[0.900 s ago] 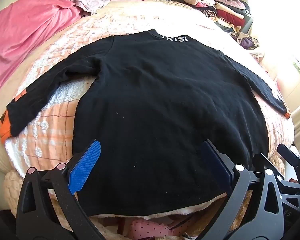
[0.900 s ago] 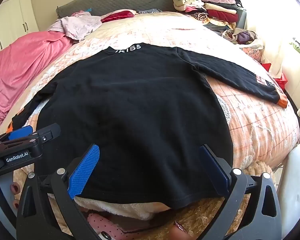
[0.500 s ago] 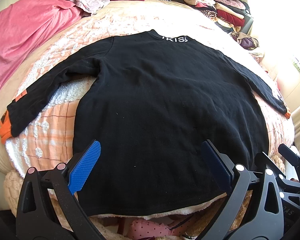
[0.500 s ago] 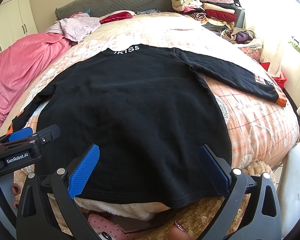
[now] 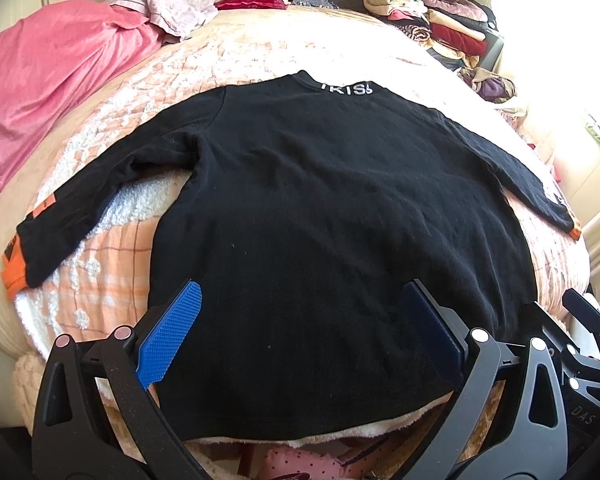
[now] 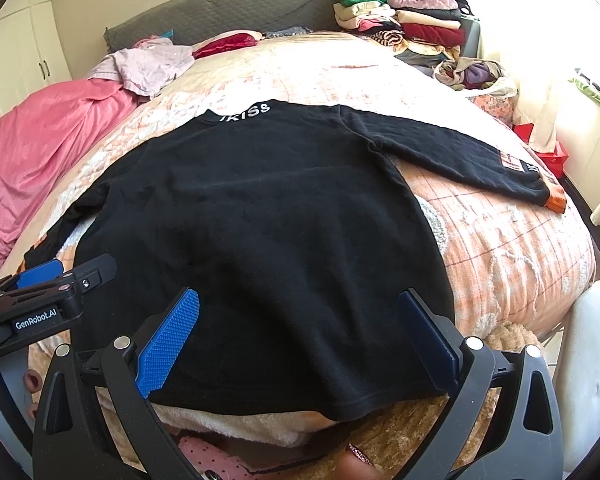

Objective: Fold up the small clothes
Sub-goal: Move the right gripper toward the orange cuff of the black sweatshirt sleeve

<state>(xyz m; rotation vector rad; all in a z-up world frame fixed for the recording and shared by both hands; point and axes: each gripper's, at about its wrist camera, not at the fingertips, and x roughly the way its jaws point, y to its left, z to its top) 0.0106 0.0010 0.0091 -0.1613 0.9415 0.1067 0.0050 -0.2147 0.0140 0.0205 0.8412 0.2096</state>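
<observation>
A black long-sleeved top (image 5: 320,220) (image 6: 260,224) lies flat on the bed, white lettering at its collar far from me, both sleeves spread out with orange cuffs (image 5: 14,276) (image 6: 556,202). My left gripper (image 5: 300,332) hovers open over the top's near hem, left of centre, blue pads wide apart with nothing between them. Over the hem's right part, my right gripper (image 6: 296,336) stands open and holds nothing. The left gripper's side (image 6: 48,300) shows at the left edge of the right wrist view.
The bed carries a peach checked blanket (image 6: 500,248). A pink quilt (image 5: 40,92) lies at the left, loose pale clothes (image 6: 148,64) near the headboard, and a stack of folded clothes (image 6: 400,16) at the far right. A white stool (image 6: 592,360) stands right of the bed.
Both views have tipped slightly downward, so the top sits a little lower in frame. The top has not moved and both grippers stay open.
</observation>
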